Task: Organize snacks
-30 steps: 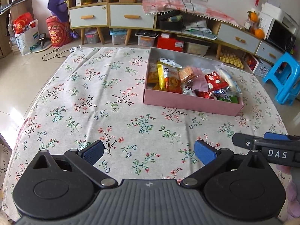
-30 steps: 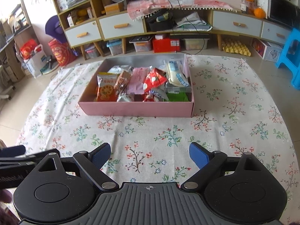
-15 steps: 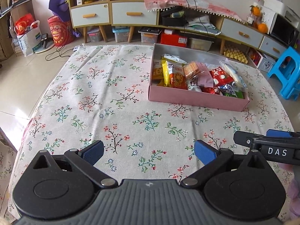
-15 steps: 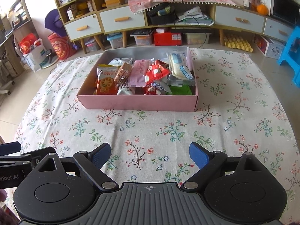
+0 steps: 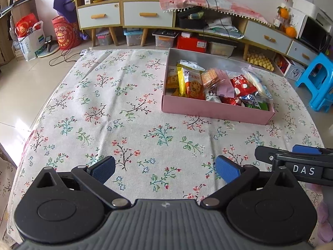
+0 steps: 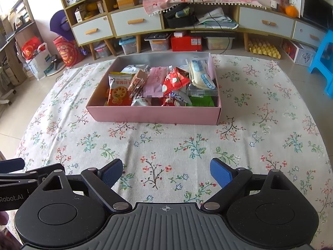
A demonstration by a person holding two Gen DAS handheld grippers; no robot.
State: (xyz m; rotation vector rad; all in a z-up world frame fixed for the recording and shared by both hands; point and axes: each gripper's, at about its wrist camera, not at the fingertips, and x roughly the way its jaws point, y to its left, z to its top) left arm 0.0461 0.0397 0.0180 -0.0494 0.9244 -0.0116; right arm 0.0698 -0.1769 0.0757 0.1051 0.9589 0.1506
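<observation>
Snacks [image 6: 158,85] fill the pink box [image 6: 154,114] at the tablecloth's [image 6: 166,145] far edge; we hold left gripper [image 5: 165,169] and right gripper [image 6: 166,171] agape, empty.

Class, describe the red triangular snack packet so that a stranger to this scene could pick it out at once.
Find the pink box on the floral cloth. The red packet lies mid-box, right of the pink wrapper. Only it is pyramid-shaped.

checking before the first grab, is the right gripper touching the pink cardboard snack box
Apart. The right wrist view shows bare floral tablecloth between the open right gripper and the pink cardboard snack box.
</observation>
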